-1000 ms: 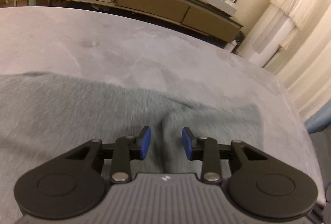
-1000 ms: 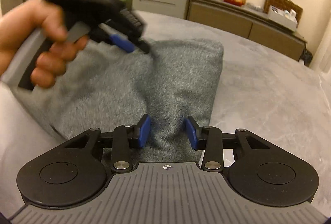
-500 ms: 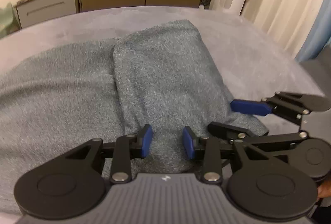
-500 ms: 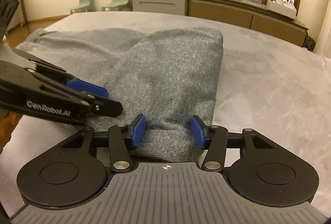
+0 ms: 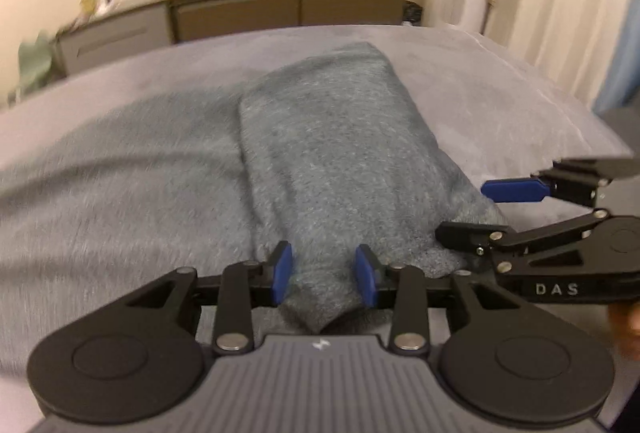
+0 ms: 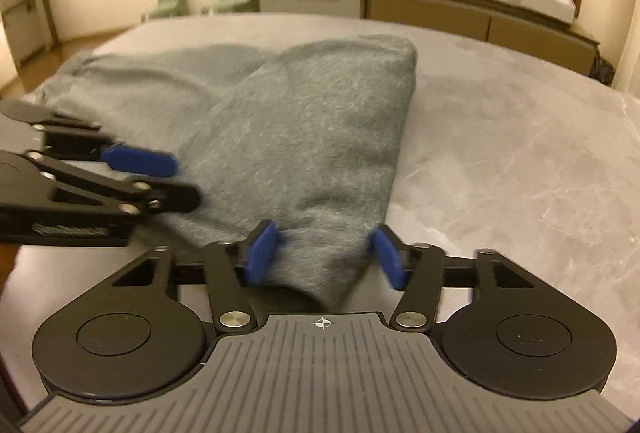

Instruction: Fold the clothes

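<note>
The grey garment (image 6: 320,137) lies on the table (image 6: 520,161), one flap folded over, running from your grippers toward 12 o'clock. If you pull away too fast, the near hem could snag on a pad and drag the fold open. Your right gripper (image 6: 325,256) has just been opening, pads clear of the hem between them; your left gripper (image 5: 325,273), at 9 o'clock, stands partly open, straddling the hem, and I cannot tell whether it grips.

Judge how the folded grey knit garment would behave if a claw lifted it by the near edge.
The grey knit garment would probably sag and unfold: it lies in soft, rounded folds with no crisp crease. Its fuzzy knit likely grips the blue pads rather than slipping. It looks thick, so perhaps fairly heavy for cloth, dragging across the grey table rather than lifting clear.
</note>
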Demonstrator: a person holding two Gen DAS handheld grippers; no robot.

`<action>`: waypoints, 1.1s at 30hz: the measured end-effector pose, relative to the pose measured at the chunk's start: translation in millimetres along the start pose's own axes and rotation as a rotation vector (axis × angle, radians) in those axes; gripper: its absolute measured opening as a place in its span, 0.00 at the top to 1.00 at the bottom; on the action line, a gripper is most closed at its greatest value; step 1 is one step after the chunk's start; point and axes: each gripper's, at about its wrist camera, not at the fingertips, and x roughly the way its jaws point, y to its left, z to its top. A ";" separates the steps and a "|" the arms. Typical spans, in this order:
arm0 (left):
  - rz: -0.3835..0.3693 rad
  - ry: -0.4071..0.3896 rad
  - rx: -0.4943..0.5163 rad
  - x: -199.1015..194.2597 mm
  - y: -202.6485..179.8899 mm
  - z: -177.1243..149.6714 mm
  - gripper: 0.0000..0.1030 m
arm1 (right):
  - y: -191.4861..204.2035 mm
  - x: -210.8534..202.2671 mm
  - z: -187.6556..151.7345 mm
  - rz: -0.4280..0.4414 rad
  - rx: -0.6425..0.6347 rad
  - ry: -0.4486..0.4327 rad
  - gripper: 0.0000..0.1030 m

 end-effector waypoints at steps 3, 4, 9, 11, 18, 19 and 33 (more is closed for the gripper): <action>-0.035 -0.010 -0.090 -23.9 19.8 -6.5 0.61 | -5.3 -17.0 7.2 -0.024 0.042 -0.043 0.36; -0.042 -0.013 -0.116 -32.0 27.0 -9.3 0.60 | -6.9 -23.4 9.6 -0.032 0.056 -0.060 0.41; -0.003 0.022 -0.198 -50.1 74.4 -25.9 0.52 | 13.5 -3.9 -1.3 -0.061 -0.019 -0.029 0.33; 0.004 0.028 -0.243 -58.9 99.9 -33.4 0.49 | 19.6 -4.4 3.2 -0.102 -0.022 -0.004 0.31; -0.014 -0.041 -0.507 -103.4 230.8 -52.2 0.35 | 93.9 -50.9 16.5 -0.141 -0.044 -0.176 0.20; -0.020 -0.047 -0.550 -109.3 250.7 -54.7 0.35 | 115.9 -48.8 16.6 -0.129 -0.073 -0.181 0.20; 0.026 -0.188 -1.008 -163.4 458.4 -122.1 0.19 | 456.3 83.8 69.4 0.133 -0.638 -0.163 0.14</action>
